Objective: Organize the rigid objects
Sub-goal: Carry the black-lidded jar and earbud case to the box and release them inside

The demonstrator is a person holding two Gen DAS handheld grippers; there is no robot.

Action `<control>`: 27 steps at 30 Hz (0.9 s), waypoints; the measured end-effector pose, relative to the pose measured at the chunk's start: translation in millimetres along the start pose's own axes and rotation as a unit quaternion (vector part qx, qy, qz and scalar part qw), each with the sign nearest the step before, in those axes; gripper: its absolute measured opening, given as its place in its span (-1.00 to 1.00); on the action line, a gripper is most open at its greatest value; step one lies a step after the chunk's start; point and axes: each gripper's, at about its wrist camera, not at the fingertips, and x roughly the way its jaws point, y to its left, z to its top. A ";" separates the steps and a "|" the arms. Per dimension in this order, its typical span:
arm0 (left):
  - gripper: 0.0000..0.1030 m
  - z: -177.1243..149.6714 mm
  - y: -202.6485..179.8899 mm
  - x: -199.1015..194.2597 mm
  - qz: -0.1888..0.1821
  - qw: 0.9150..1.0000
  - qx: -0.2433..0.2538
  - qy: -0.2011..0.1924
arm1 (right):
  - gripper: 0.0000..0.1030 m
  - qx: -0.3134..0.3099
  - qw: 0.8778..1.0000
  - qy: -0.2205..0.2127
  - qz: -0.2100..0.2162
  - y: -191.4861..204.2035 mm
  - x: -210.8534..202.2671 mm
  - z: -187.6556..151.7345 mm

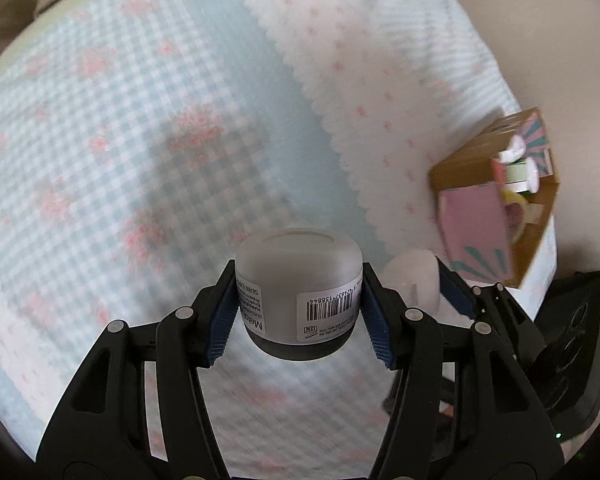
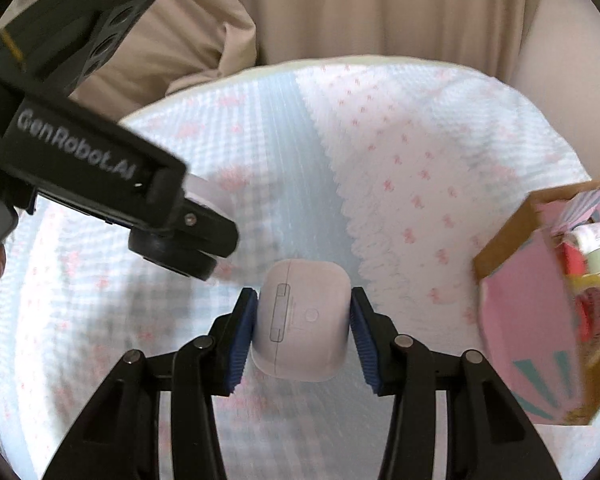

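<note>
My left hand-held gripper (image 1: 298, 308) has both blue pads (image 1: 222, 316) pressed against its load, raised and pointing forward. My right hand-held gripper (image 2: 302, 320) is likewise clamped, just beside the left, whose black body crosses the right wrist view's upper left.

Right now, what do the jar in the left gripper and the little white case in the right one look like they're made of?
Jar: frosted glass or plastic, cannot tell which; matte translucent wall, dark base, paper barcode label.
White case: likely smooth hard plastic; soft sheen, moulded seam and hinge.
Box beside them: printed cardboard, brown raw edges.
</note>
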 end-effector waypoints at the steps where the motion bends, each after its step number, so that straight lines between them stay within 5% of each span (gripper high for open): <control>1: 0.03 -5.0 -5.4 -9.0 0.000 1.000 -0.001 -0.005 | -0.17 0.001 1.000 -0.003 0.002 -3.0 -9.5 1.5; 15: 0.04 -34.9 -126.8 -136.7 -0.011 0.996 0.014 -0.084 | -0.17 0.004 0.998 -0.017 0.055 -66.0 -192.2 56.8; 27: 0.04 -17.0 -242.6 -110.9 -0.015 0.996 -0.002 -0.091 | -0.17 0.032 0.997 -0.025 0.065 -204.8 -263.0 102.5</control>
